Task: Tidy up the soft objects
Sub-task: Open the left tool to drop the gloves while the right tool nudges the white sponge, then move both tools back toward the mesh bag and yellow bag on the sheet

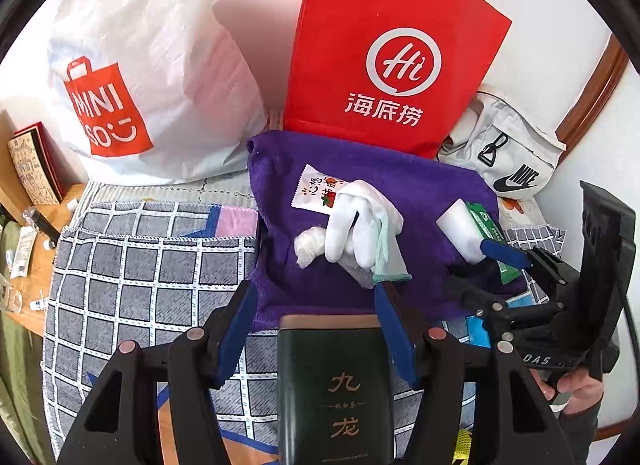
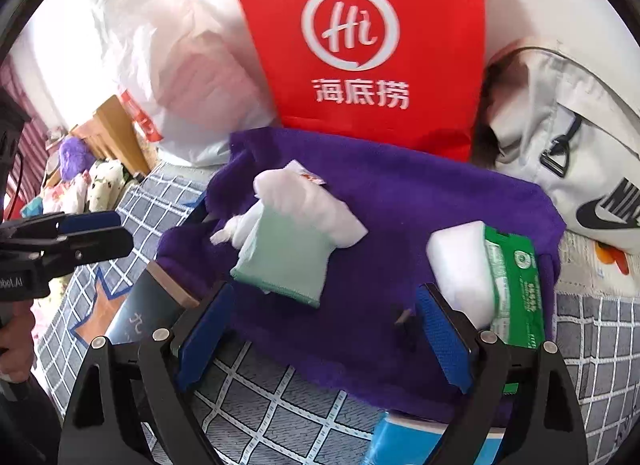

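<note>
A purple towel [image 1: 420, 193] lies on the checked bedspread [image 1: 132, 265]; it also shows in the right wrist view [image 2: 400, 205]. On it lie a white glove with a green cuff [image 1: 360, 225] [image 2: 288, 241], a small white wad [image 1: 309, 245], a printed sachet [image 1: 316, 185], and a white sponge [image 1: 460, 229] [image 2: 460, 269] beside a green tissue pack [image 1: 486, 225] [image 2: 516, 281]. My left gripper [image 1: 316, 305] is open, over a dark green box [image 1: 336, 385] at the towel's near edge. My right gripper [image 2: 324, 313] is open above the towel, near the sponge.
A red Haidilao bag [image 1: 384, 57] and a white Miniso bag [image 1: 132, 77] stand behind the towel. A grey Nike bag [image 1: 508, 153] lies at the right. A wooden table [image 1: 36, 265] with small items is at the left. A blue packet [image 2: 404, 437] lies near the towel's front.
</note>
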Demonstrator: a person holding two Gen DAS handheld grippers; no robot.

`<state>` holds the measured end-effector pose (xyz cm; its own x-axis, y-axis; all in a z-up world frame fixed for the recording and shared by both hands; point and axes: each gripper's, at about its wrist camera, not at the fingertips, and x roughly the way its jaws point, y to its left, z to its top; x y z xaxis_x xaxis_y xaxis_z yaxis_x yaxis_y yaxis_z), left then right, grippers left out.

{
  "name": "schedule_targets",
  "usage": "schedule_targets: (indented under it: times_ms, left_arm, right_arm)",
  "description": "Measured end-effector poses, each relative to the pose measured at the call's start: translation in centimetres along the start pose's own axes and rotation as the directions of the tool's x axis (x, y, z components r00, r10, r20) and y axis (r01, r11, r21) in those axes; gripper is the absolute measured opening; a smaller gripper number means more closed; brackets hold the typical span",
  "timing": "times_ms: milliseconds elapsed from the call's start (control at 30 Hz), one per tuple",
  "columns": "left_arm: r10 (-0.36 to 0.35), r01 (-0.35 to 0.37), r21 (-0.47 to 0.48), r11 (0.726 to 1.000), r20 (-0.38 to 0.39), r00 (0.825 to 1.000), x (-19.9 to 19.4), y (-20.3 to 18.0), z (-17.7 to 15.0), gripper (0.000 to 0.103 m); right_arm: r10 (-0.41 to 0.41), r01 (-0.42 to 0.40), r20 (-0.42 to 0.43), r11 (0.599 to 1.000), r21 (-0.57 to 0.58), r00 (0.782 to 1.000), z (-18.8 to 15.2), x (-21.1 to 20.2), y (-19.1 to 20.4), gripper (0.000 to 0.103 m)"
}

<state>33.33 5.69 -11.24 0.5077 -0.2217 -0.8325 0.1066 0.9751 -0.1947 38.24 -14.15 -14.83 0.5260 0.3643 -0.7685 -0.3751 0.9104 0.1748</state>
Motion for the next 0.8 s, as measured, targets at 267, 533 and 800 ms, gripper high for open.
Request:
schedule_targets:
  times_ms: [267,533,800]
  left_arm:
    - [-0.014,0.014,0.012,1.000,-0.003,1.000,0.7,-0.2,-0.3,0.059]
    - [-0.026,0.026,-0.007,1.000,0.000,1.000,0.6,0.4,-0.7,0.059]
    - [-0.034,0.034,-0.008,0.999,-0.007,0.999,-0.1,0.3,-2.1,0.059]
  right_arm:
    - [-0.025,0.025,0.000,1.000,-0.006,1.000,0.5,1.1,0.3,0.091]
    - [-0.103,0.102,0.058,0.995,0.024,0.993,0.2,-1.9,-1.0,0.086]
    - [-0.084,0.084,0.008,0.996,-0.001,0.996,-2.7,-2.9,0.0,0.054]
